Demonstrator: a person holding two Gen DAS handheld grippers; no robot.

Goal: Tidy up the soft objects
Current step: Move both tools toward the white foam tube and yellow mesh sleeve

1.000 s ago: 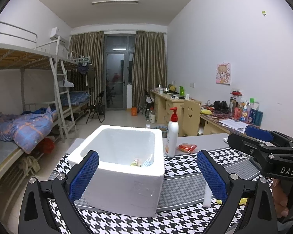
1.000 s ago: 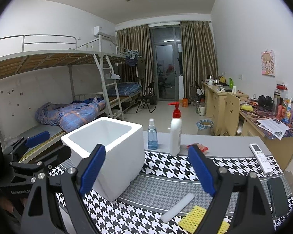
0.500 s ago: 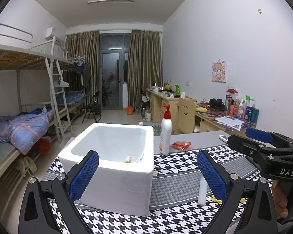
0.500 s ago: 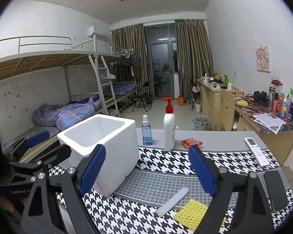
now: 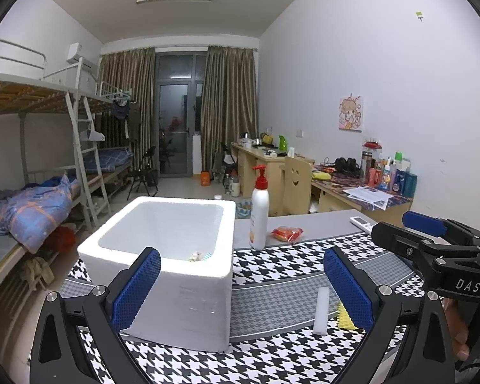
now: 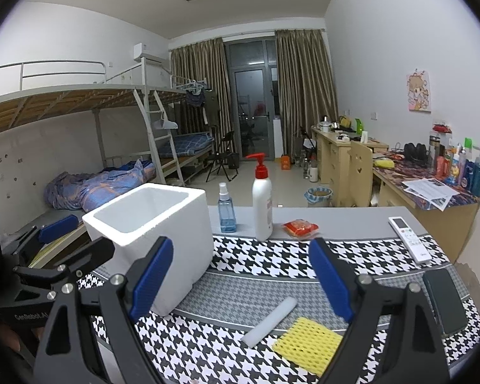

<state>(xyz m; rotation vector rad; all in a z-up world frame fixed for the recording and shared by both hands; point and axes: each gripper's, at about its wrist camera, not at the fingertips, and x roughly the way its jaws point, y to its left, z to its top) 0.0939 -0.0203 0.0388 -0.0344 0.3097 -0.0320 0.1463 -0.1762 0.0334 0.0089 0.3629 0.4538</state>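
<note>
A white foam box (image 5: 176, 275) stands on the left of the houndstooth mat, with small items lying in its bottom (image 5: 199, 256). My left gripper (image 5: 241, 252) hovers open before the box's near right corner, with nothing between its blue pads. A white foam stick (image 6: 270, 316) and a yellow mesh sponge (image 6: 307, 340) lie side by side on the mat in front of the box (image 6: 150, 224). My right gripper (image 6: 241, 243) hangs open above them, holding nothing. From the left wrist the stick (image 5: 321, 310) shows by the right finger, which hides most of the sponge (image 5: 345, 318).
A pump bottle (image 6: 261, 204), a blue spray bottle (image 6: 226, 211) and a red packet (image 6: 300, 227) stand along the table's far side. A remote (image 6: 409, 238) and a dark phone (image 6: 444, 300) lie at the right. Bunk beds and desks are beyond the table.
The right wrist view has tipped slightly, so more of the yellow sponge and the stick shows. Both grippers stay open and nothing on the table has moved.
</note>
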